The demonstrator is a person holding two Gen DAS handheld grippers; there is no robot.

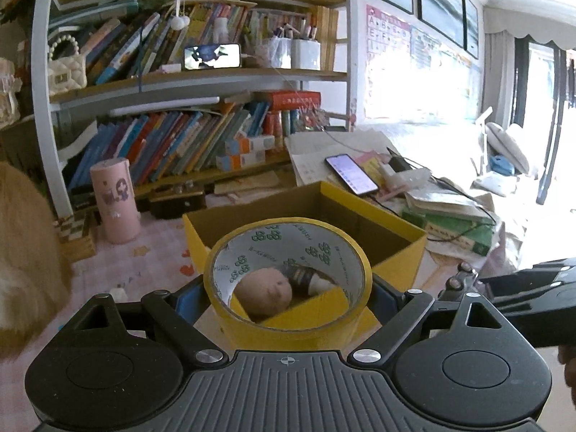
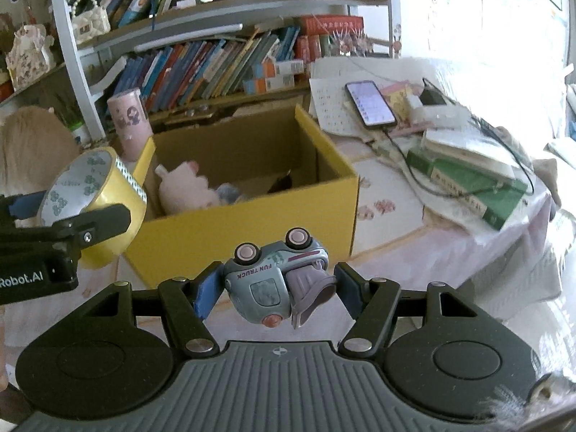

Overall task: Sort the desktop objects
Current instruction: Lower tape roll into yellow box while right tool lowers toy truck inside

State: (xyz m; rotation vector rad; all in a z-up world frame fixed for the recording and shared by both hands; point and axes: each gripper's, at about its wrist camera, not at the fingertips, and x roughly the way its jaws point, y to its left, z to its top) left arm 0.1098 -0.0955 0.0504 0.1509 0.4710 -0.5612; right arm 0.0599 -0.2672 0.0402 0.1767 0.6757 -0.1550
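Observation:
My left gripper (image 1: 288,297) is shut on a yellow roll of tape (image 1: 288,309) and holds it upright just in front of the open yellow cardboard box (image 1: 406,228). Through the roll's hole I see a plush toy inside the box. In the right wrist view the tape (image 2: 104,194) hangs at the box's left front corner. My right gripper (image 2: 275,288) is shut on a pale blue toy truck (image 2: 266,280), held upside down with wheels up, in front of the box's front wall (image 2: 252,230). A pink plush (image 2: 187,187) lies inside the box.
A pink cylinder (image 1: 115,201) stands left of the box. A phone (image 2: 370,102) with a cable, papers and a green book (image 2: 475,183) lie to the right. Bookshelves (image 1: 187,136) stand behind. A furry orange shape (image 1: 25,252) is at the far left.

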